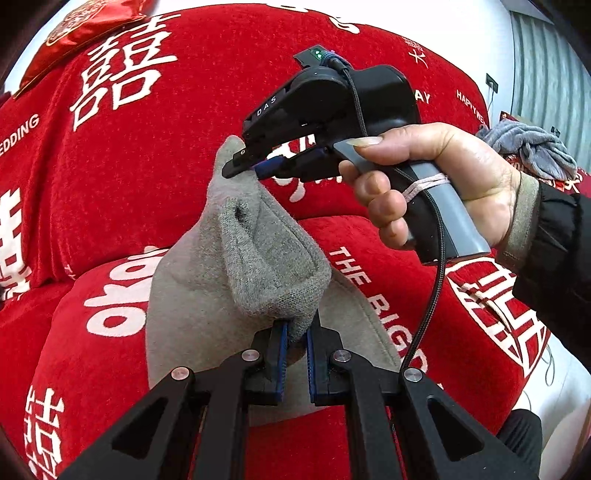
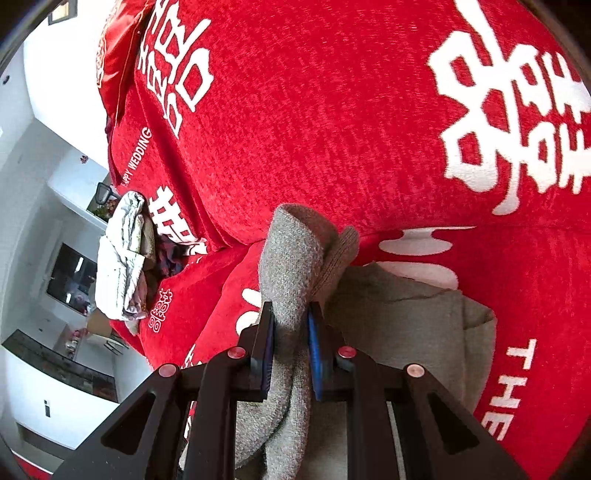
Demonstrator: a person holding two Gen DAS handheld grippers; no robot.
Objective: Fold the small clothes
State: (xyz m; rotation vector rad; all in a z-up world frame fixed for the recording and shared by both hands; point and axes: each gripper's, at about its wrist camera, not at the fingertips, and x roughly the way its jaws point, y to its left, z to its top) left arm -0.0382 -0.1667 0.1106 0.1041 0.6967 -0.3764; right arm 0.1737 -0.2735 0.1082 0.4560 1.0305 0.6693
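A small grey knit garment [image 1: 258, 251] hangs stretched between both grippers above the red sofa seat. Its lower part lies flat on the seat [image 2: 406, 314]. My left gripper [image 1: 295, 332] is shut on a bunched fold of it at the bottom of the left wrist view. Higher up, a person's hand [image 1: 443, 173] holds my right gripper [image 1: 245, 170], whose tips pinch the garment's upper end. In the right wrist view the right gripper [image 2: 290, 317] is shut on a rolled strip of the same grey garment [image 2: 291, 251].
The sofa wears a red cover with white lettering [image 1: 221, 74]. A grey pile of clothes [image 1: 532, 151] sits at the far right, and a pale bundle of clothes [image 2: 122, 258] lies at the sofa's other end. A red cushion [image 1: 85, 29] rests at the top left.
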